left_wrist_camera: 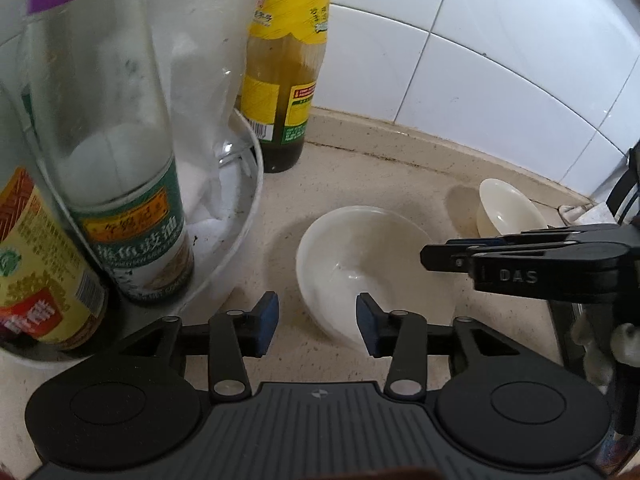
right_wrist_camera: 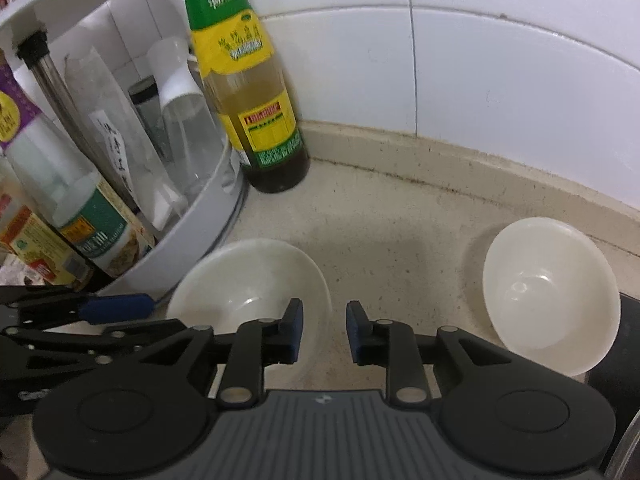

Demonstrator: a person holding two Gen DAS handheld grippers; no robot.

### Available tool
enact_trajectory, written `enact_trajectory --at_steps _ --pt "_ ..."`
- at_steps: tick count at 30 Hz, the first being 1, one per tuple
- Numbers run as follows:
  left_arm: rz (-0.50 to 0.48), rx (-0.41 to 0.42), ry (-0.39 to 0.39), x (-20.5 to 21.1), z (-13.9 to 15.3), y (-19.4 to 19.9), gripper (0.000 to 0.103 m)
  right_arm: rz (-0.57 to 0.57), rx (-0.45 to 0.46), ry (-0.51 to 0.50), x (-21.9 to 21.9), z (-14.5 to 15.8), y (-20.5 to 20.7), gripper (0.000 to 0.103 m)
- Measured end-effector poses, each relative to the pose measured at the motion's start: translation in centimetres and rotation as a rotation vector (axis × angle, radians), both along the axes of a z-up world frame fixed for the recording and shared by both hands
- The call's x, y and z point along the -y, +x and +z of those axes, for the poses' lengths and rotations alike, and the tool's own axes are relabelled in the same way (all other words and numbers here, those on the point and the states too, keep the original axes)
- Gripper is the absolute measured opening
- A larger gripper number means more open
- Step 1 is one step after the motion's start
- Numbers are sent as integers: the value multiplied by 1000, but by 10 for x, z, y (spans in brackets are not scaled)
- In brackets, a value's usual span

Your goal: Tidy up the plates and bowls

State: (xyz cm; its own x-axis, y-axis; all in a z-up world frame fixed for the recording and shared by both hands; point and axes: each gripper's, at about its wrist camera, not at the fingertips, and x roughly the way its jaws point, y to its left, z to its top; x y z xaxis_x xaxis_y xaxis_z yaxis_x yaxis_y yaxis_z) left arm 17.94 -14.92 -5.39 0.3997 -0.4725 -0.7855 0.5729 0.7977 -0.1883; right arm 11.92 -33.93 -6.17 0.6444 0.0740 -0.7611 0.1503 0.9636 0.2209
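Note:
Two white bowls sit on the beige counter. The nearer bowl [left_wrist_camera: 376, 268] [right_wrist_camera: 248, 284] lies by the round condiment rack. The second bowl [left_wrist_camera: 510, 208] [right_wrist_camera: 548, 292] sits further right near the wall. My left gripper [left_wrist_camera: 317, 320] is open, its jaws straddling the near bowl's left rim, not closed on it. My right gripper [right_wrist_camera: 323, 332] is open, its jaws straddling that same bowl's right rim, and it also shows in the left wrist view [left_wrist_camera: 448, 258]. The left gripper's blue pad shows in the right wrist view [right_wrist_camera: 116, 307].
A white round rack [right_wrist_camera: 192, 236] [left_wrist_camera: 244, 236] holds several sauce bottles and a clear container. A green-and-yellow bottle [left_wrist_camera: 286, 72] [right_wrist_camera: 252, 96] stands on the counter by the tiled wall. A dark object [right_wrist_camera: 624, 364] sits at the right edge.

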Motion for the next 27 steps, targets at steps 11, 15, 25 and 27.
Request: enact_trajectory --at_steps 11,15,25,27 --pt "18 -189 -49 15 -33 16 34 6 -75 159 5 -29 8 15" --pt "-52 -148 -19 19 -27 -5 35 18 -59 153 7 -21 -9 15" --pt "-202 -166 -8 53 -36 -39 38 -60 -100 144 28 -15 -64 15" --pt "-216 -160 5 61 -38 -41 41 -91 -112 156 34 -19 -70 15"
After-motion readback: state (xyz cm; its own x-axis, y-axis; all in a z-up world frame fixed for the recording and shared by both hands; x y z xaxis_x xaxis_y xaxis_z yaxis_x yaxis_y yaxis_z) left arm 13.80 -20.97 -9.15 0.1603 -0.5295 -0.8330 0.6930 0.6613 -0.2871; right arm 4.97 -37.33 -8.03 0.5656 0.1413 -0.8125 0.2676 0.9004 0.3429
